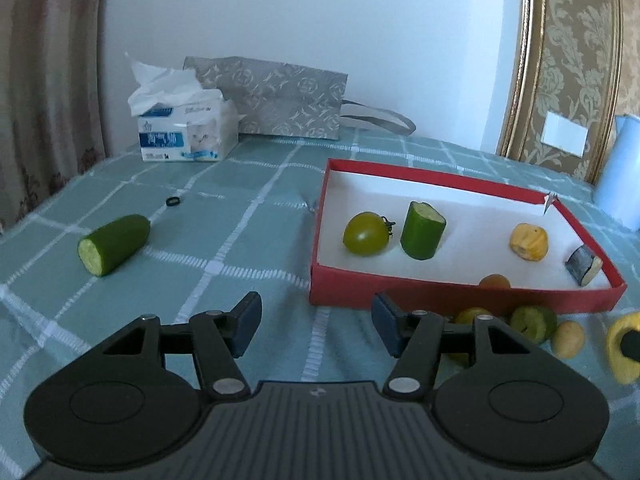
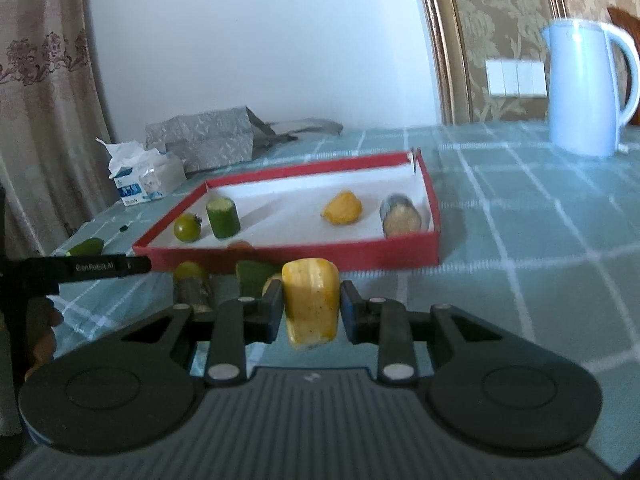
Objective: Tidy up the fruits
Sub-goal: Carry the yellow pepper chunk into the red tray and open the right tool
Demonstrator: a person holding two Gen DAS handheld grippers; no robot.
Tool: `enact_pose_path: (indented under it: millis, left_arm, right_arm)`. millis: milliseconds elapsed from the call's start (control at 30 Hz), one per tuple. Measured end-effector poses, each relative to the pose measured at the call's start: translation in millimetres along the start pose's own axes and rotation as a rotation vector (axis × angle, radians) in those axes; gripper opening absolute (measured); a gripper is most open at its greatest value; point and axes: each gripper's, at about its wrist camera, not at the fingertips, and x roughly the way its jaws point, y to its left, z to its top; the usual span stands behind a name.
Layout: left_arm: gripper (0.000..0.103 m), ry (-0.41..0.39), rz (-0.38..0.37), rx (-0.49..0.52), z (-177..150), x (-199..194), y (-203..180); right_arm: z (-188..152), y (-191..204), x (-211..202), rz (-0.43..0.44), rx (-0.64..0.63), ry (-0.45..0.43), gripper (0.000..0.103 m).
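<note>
A red box (image 1: 440,294) (image 2: 304,256) with a white floor holds a green tomato (image 1: 366,233) (image 2: 187,227), an upright cucumber piece (image 1: 422,230) (image 2: 223,217), a yellow chunk (image 1: 529,241) (image 2: 342,208), a dark-skinned slice (image 1: 583,266) (image 2: 401,216) and a small orange fruit (image 1: 495,281). Another cucumber piece (image 1: 114,244) (image 2: 86,246) lies on the cloth to the left. My left gripper (image 1: 316,322) hovers open and empty in front of the box's near left corner. My right gripper (image 2: 311,310) is shut on a yellow pepper piece (image 2: 311,304) (image 1: 622,344). Small fruits (image 1: 532,322) (image 2: 192,276) lie before the box.
A tissue pack (image 1: 184,132) (image 2: 146,178) and a grey patterned bag (image 1: 276,98) (image 2: 208,140) stand at the back. A pale blue kettle (image 2: 584,88) (image 1: 622,168) is at the right. A small black ring (image 1: 173,201) lies on the checked green cloth (image 1: 224,240). A hand (image 2: 40,344) holds the left gripper's black body (image 2: 92,268).
</note>
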Motion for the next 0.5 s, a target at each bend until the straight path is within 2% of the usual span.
enact_pose_path:
  millis: [233,400,500]
  left_arm:
    - [0.06,0.023,0.011,-0.025,-1,4,4]
    - [0.06,0.027,0.011,-0.02,-1,4,4]
    - [0.06,0.033,0.009,-0.013,-1,6,2]
  right_arm:
    - [42,14,3,-0.061,-0.12,-0.085,0.028]
    - [57,20,40,-0.111,-0.196,-0.056,0.028]
    - [57,22,64,-0.131,-0.225,-0.008,0.028]
